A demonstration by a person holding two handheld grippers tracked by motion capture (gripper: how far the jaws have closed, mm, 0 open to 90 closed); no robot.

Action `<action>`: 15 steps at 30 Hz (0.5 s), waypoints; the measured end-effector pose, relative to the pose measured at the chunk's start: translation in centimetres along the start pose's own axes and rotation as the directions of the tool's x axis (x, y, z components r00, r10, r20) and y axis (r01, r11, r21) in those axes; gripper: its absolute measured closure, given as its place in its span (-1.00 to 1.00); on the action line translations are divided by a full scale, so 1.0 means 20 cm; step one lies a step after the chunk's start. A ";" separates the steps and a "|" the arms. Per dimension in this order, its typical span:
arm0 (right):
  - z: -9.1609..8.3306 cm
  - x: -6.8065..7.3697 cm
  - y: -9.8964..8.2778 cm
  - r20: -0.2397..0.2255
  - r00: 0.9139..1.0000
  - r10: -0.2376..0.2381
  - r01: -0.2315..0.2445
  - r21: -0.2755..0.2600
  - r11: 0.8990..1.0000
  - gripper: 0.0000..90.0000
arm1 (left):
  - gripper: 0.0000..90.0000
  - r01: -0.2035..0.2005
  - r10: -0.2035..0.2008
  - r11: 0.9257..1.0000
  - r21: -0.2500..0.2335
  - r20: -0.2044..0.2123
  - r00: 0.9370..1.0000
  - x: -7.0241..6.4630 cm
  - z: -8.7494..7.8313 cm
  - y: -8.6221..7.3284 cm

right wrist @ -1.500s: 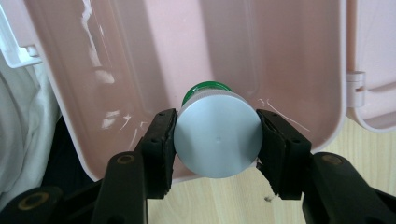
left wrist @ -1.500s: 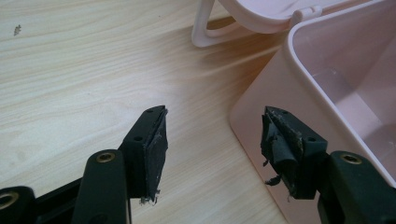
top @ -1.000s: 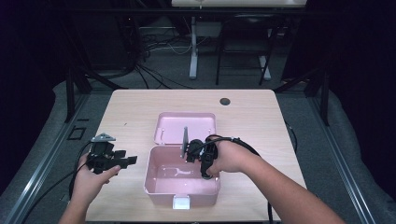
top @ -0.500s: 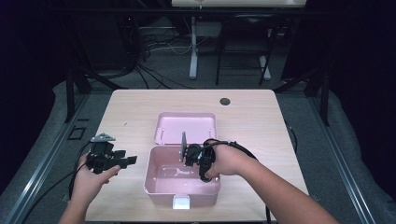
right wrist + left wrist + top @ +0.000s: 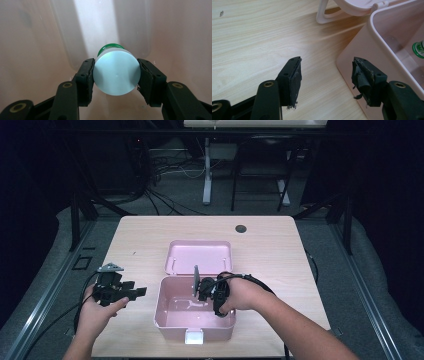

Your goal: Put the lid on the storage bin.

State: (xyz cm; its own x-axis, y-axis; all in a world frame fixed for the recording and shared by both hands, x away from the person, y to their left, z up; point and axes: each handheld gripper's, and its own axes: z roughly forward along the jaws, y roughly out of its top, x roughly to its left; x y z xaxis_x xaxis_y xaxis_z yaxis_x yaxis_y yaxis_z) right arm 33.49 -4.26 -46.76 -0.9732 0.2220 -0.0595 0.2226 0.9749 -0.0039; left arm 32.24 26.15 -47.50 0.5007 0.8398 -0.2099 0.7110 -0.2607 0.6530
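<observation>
Nearest the person, the right gripper (image 5: 115, 75) is clamped on a small cylindrical bottle (image 5: 116, 75) with a pale flat end facing the camera and a green band at its far end; the pads press on both its sides, so the jaws stand wide only because the bottle is wide. The bottle is held low inside the pink box (image 5: 165, 312), close to its floor, which looks like a hold for setting it down or lifting it out; which of the two I cannot tell. In the high view the right gripper (image 5: 206, 290) reaches over the box's right part. The left gripper (image 5: 325, 75) hangs just beside the box's left wall, jaws apart and empty over the table (image 5: 140, 235), probably waiting out of the way or ready to steady the box. Beyond the box its opened lid (image 5: 199, 256) lies flat, leaving the inside clear for the reach
</observation>
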 end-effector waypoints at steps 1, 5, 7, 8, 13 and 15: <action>0.01 0.00 0.00 0.003 1.000 -0.003 0.003 0.004 1.000 0.11 | -0.09 0.000 0.000 1.000 0.000 0.000 1.000 0.00 0.00 0.00; 0.02 0.00 0.00 0.003 1.000 -0.005 0.005 0.007 1.000 0.11 | -0.09 0.000 0.000 1.000 0.001 0.000 1.000 0.00 0.00 0.00; 0.02 0.00 0.01 0.006 1.000 -0.007 0.007 0.012 1.000 0.11 | -0.09 0.000 0.000 1.000 0.001 -0.001 1.000 0.00 0.00 0.00; 0.02 0.00 0.01 0.002 1.000 -0.006 0.006 0.017 1.000 0.12 | -0.09 0.000 0.000 1.000 0.003 0.000 1.000 0.00 0.00 0.00; 0.04 0.00 0.02 0.004 1.000 -0.008 0.008 0.017 1.000 0.11 | -0.09 0.002 -0.002 1.000 0.002 0.000 1.000 0.00 0.00 0.00; 0.04 0.00 0.02 0.002 1.000 -0.010 0.010 0.019 1.000 0.11 | -0.09 0.002 -0.002 1.000 0.001 0.000 1.000 0.00 0.00 0.00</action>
State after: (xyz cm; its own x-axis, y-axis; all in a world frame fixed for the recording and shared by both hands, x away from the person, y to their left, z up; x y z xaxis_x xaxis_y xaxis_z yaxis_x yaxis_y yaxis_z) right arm 33.53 -3.89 -47.64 -0.9752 0.2125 -0.0612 0.2143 0.9765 -0.0238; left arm 32.27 26.24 -47.53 0.4987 0.8406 -0.2112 0.7130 -0.2594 0.6514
